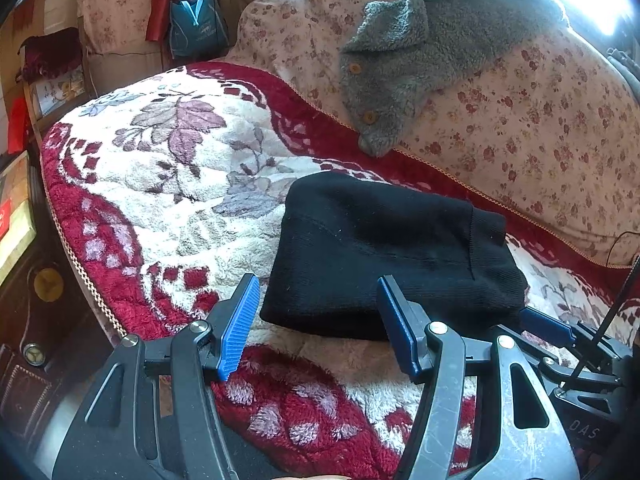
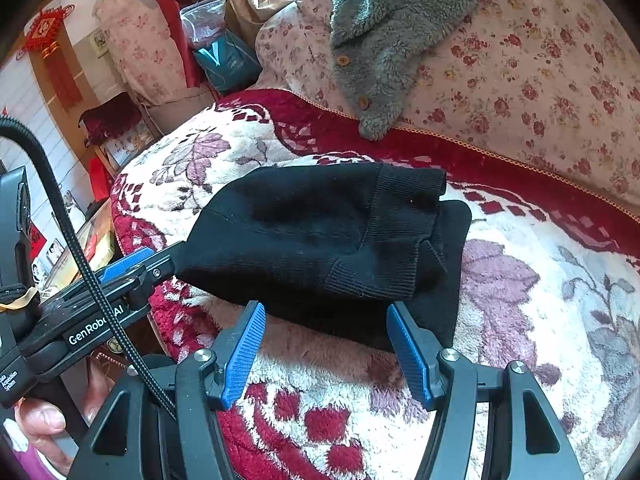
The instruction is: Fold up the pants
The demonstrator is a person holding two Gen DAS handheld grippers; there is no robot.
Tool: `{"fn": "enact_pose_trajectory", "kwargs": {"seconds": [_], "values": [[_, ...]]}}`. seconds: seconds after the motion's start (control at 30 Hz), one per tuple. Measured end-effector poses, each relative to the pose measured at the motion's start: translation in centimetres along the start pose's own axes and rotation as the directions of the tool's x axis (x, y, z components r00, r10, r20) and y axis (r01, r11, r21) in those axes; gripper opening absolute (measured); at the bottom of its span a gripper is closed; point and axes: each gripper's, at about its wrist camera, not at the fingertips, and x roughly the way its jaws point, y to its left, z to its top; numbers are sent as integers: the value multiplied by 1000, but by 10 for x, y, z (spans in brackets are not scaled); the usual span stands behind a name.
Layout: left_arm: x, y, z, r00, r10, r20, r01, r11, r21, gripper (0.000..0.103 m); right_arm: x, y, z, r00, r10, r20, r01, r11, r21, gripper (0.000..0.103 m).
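The black knit pants [image 1: 384,256] lie folded into a compact bundle on the red-and-white floral blanket [image 1: 168,184]. In the right wrist view the pants [image 2: 320,248] show a ribbed cuff on top at the right. My left gripper [image 1: 316,320] is open, just in front of the bundle's near edge, holding nothing. My right gripper [image 2: 324,344] is open too, at the bundle's near edge. The left gripper [image 2: 132,264] also shows in the right wrist view, at the bundle's left corner. The right gripper's blue finger [image 1: 548,324] shows at the right in the left wrist view.
A grey fleece jacket [image 1: 420,52] with wooden buttons lies on a floral-covered cushion [image 1: 540,128] behind the pants. Pillows and a teal bag [image 1: 196,28] sit at the far end. The bed edge drops off at the left beside dark furniture [image 1: 24,280].
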Motion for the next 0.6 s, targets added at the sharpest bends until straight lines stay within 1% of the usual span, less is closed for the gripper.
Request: {"fn": "enact_pose_trajectory", "kwargs": {"seconds": [0.17,0.37,0.47,0.6], "values": [[1,-4,2,1000,0,10,0,1000,8,61,2,-3,1,1000,6,1,-6,1000,7,61],[-7,-21,2,998,-3,63,0,998,57,61,-2,-9,-2,1000,14,10,-14,1000,28,61],[-10,-36,2,998,-23,60,17,996,91,61,-12,-19,-5,1000,7,26,-9,999,48,61],[-10,-60,4,997,-70,24,67,993,100,61,-37,-41,-10,998,-20,61,15,996,85,61]]}}
